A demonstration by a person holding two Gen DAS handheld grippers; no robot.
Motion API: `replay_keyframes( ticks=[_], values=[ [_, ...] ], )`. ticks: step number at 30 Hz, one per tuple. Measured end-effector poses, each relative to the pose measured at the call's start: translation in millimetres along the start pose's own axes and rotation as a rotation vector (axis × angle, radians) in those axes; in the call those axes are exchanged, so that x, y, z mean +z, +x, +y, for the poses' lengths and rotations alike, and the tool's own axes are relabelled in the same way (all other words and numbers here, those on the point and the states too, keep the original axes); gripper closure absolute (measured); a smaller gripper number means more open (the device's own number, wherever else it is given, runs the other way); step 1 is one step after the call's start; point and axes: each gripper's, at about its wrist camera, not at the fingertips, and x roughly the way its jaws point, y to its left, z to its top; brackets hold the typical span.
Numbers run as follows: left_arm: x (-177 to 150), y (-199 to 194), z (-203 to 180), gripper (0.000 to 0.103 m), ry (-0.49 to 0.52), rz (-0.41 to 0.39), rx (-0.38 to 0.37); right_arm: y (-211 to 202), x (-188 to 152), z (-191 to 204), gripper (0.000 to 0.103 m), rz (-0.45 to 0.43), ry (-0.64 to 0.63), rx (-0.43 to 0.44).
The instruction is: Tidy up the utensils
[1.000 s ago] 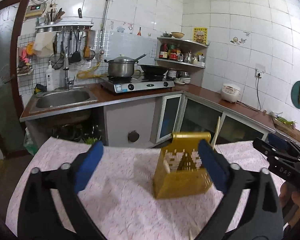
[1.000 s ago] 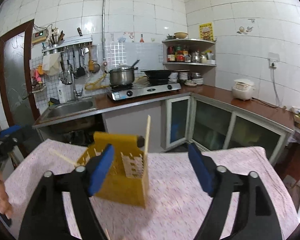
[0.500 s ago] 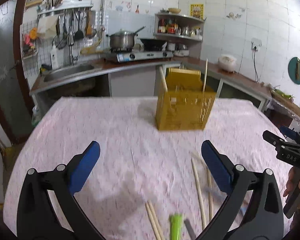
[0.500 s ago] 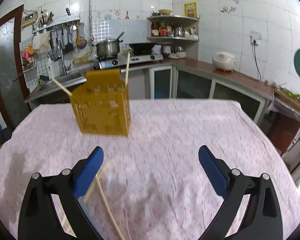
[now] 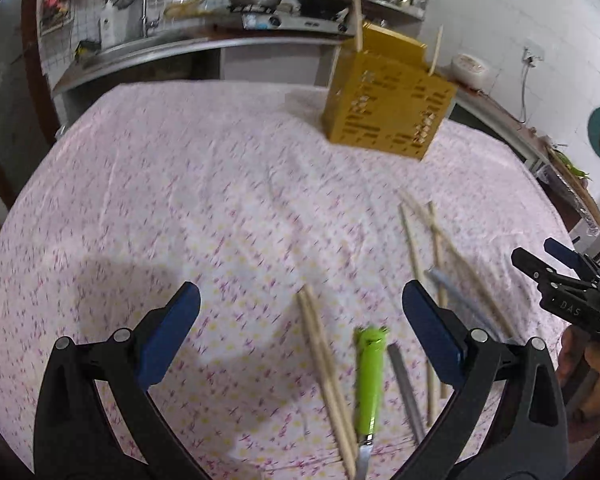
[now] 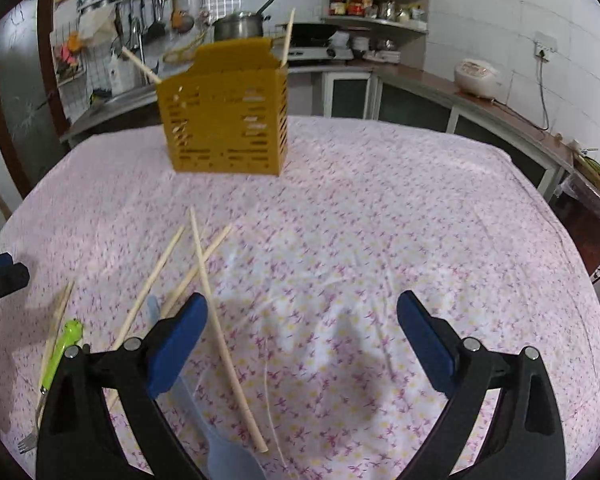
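Observation:
A yellow slotted utensil holder (image 5: 388,100) (image 6: 224,116) stands at the far side of the table with a few chopsticks sticking out of it. Loose chopsticks (image 5: 432,248) (image 6: 212,304) lie scattered on the cloth in front of it. A separate pair of chopsticks (image 5: 324,368), a green-handled fork (image 5: 370,372) (image 6: 60,356) and a grey utensil (image 5: 406,392) lie close under my left gripper (image 5: 300,320), which is open and empty. My right gripper (image 6: 300,328) is also open and empty, its left finger over a pale blue utensil (image 6: 220,440).
The table wears a pink flowered cloth (image 6: 380,220). Behind it runs a kitchen counter with a sink (image 5: 112,52), a stove with a pot (image 6: 240,28) and a rice cooker (image 6: 476,78). The right gripper (image 5: 568,280) shows at the left view's right edge.
Both grippers have come down and tipped toward the table, so the holder now sits farther up in both views and the loose utensils have come into sight. The right jaws stand wider.

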Motion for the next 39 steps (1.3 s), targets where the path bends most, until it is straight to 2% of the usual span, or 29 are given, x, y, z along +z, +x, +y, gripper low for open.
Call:
replay_keyframes(
  ticks=[3, 7, 8, 10, 15, 17, 21, 24, 27, 33, 39],
  values=[
    [-4, 9, 5, 0.015, -0.023, 0.056, 0.004, 4, 0, 8, 0.009, 0.014, -0.022, 0.004],
    [-9, 18, 6, 0.042, -0.022, 0.121, -0.005, 13, 4, 19, 0.013, 0.037, -0.061, 0.023],
    [-10, 20, 6, 0.049, -0.022, 0.136, -0.013, 15, 5, 21, 0.017, 0.044, -0.065, 0.036],
    [-12, 21, 5, 0.053, -0.024, 0.148, -0.026, 22, 8, 26, 0.035, 0.081, -0.077, 0.070],
    [-14, 25, 2, 0.072, -0.019, 0.189, -0.042, 38, 16, 41, 0.051, 0.142, -0.118, 0.113],
    [-15, 27, 3, 0.084, -0.022, 0.212, -0.049, 43, 20, 47, 0.057, 0.163, -0.134, 0.118],
    [-16, 30, 2, 0.086, -0.021, 0.231, -0.054, 54, 27, 52, 0.062, 0.194, -0.132, 0.135],
    [-15, 37, 1, 0.090, -0.017, 0.247, -0.043, 62, 29, 53, 0.066, 0.215, -0.132, 0.138],
    [-12, 40, 0, 0.098, -0.011, 0.255, -0.063, 68, 31, 55, 0.072, 0.224, -0.137, 0.138],
    [-7, 46, -6, 0.099, 0.007, 0.285, -0.054, 79, 35, 59, 0.078, 0.260, -0.149, 0.136],
    [-7, 47, -2, 0.101, -0.004, 0.306, -0.069, 86, 39, 52, 0.095, 0.281, -0.128, 0.095]
  ],
)
